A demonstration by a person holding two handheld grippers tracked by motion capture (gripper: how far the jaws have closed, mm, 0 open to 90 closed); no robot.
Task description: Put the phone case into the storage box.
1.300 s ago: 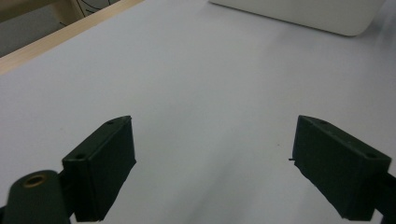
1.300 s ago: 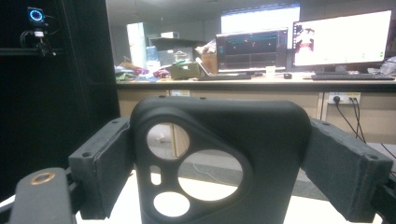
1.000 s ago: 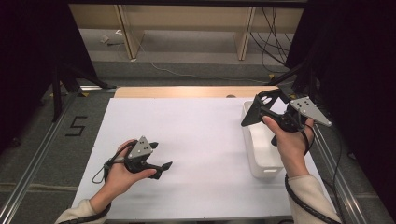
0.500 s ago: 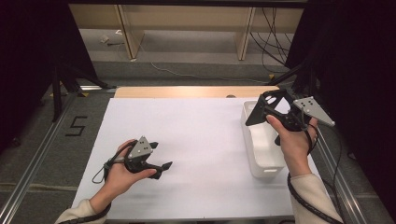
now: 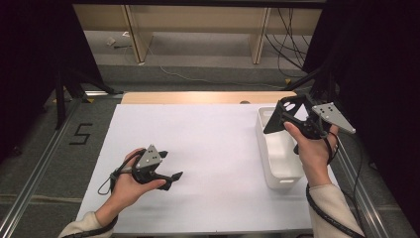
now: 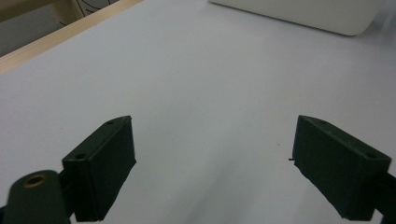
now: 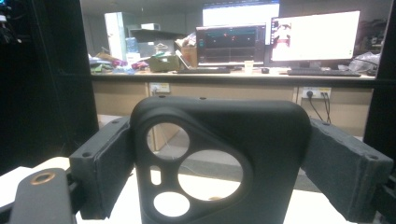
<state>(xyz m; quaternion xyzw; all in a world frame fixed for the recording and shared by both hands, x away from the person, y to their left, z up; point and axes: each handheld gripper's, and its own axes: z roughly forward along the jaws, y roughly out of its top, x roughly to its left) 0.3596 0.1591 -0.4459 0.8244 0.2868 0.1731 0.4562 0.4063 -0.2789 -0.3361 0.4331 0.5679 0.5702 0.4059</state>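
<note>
Right tool (image 5: 277, 116) pinches a black phone case (image 7: 219, 158) upright, above the white bin (image 5: 277, 168) at the desk's (image 5: 208, 148) right. Keep the grip firm and lift clear. Left tool (image 5: 171, 166) rests spread, empty.

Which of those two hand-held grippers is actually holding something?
The right hand-held gripper, raised above the white bin, clamps a black phone case; the left one's jaws are empty.
</note>
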